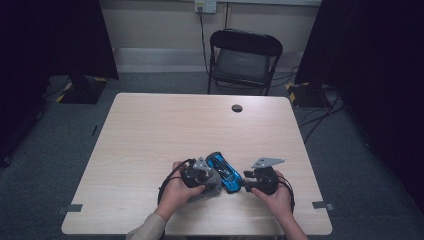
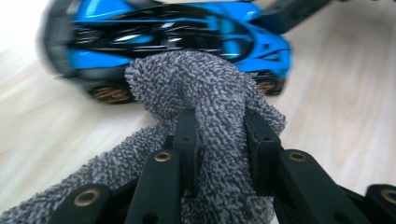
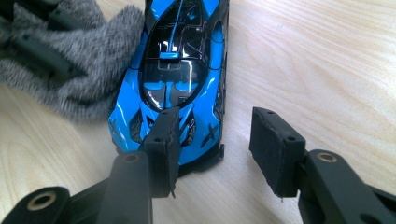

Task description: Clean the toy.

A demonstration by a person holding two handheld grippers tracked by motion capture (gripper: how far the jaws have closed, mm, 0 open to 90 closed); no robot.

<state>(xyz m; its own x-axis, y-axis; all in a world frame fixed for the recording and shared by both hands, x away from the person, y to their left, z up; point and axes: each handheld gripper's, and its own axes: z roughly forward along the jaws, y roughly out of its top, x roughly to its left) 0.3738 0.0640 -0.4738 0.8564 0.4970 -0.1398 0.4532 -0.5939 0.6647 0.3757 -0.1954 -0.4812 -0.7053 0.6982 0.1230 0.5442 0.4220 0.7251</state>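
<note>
**Cloth against the blue car**

The left gripper (image 2: 217, 140) pinches a bunched grey cloth (image 2: 205, 93), pressing it against the side of the blue toy car (image 2: 177, 32). The right gripper (image 3: 215, 140) has its jaws spread, one pad on the car's end, the other over bare table (image 1: 150, 125). A chair (image 1: 244, 60) stands beyond.

readable text: none | labels, brands, numbers: none legible | blue-and-black toy sports car (image 3: 180, 79): black X-shaped markings only, no lettering
</note>
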